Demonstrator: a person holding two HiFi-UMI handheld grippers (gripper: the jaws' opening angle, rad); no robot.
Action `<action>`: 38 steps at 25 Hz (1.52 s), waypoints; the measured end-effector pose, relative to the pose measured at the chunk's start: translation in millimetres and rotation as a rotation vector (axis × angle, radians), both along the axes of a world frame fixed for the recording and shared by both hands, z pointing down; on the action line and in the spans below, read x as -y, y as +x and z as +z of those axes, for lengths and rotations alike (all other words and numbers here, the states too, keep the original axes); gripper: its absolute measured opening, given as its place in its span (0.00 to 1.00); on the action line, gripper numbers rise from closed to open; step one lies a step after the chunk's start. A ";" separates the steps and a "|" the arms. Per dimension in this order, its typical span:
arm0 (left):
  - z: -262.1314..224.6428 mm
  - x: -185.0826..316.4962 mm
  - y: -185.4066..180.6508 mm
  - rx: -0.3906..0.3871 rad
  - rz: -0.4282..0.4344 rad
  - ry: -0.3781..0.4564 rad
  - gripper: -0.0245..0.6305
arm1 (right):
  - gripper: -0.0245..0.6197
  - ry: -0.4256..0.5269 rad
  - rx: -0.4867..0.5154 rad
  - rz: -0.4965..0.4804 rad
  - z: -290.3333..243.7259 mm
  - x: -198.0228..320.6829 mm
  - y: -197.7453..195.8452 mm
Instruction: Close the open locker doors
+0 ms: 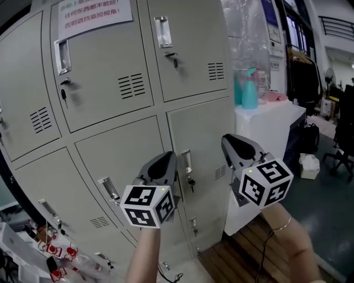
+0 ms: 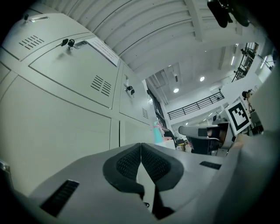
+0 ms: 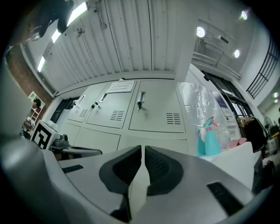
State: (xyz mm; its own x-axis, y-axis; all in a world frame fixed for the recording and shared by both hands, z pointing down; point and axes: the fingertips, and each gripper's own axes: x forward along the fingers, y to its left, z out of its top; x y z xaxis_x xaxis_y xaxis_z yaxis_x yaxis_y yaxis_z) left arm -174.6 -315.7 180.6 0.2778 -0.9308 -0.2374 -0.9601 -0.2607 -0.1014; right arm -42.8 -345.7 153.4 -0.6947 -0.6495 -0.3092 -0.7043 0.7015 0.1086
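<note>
— Locker doors [image 1: 99, 88], that's the job. They fill the wall ahead of the person, a grey steel bank in rows. But every door I can see sits flush. If one hangs open, it's outside what I can see from here.

— How would one handle, do you reckon?

— Thin sheet metal on hinges, so light and stiff, I'd say. It should swing easily and could clang if shoved. The handles sit at each door's left edge, so I'd guess the hinges are on the right. Push flat on the face near the handle edge. No need to grab anything.

— What's in the lockers?

— Can't tell, they're shut. Beside them stands a white cabinet [image 1: 276, 119] with a teal spray bottle [image 1: 249, 91] and something pink on top. Low on the left there's a clear bag [image 1: 55, 249] of red-and-white packets.

— And the claws?

— Both are held up in front of the lower doors, not touching them that I can see. The left gripper [image 2: 141, 151] has its pads pressed together, nothing between. The right gripper [image 3: 143, 151] is all but closed, a hairline between the pads and nothing in it. That's fine for nudging a panel.

— Anything small to mind?

— A paper notice [image 1: 91, 14] is taped up top. A recessed handle [image 1: 162, 31] is set in each door I can see whole, and keys [image 1: 191, 182] dangle from several locks. I'd keep the jaws off those keys.
</note>
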 end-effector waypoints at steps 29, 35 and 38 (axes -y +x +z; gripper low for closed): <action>159.8 -22.0 -22.2 -0.101 -0.016 -0.255 0.07 | 0.03 -0.338 -0.020 0.086 173.7 -32.0 25.9; 167.4 -19.7 -30.3 -0.107 -0.034 -0.268 0.07 | 0.03 -0.356 -0.031 0.093 186.1 -27.2 20.7; 170.4 -18.4 -31.7 -0.109 -0.044 -0.272 0.07 | 0.03 -0.354 -0.050 0.091 189.6 -25.0 17.9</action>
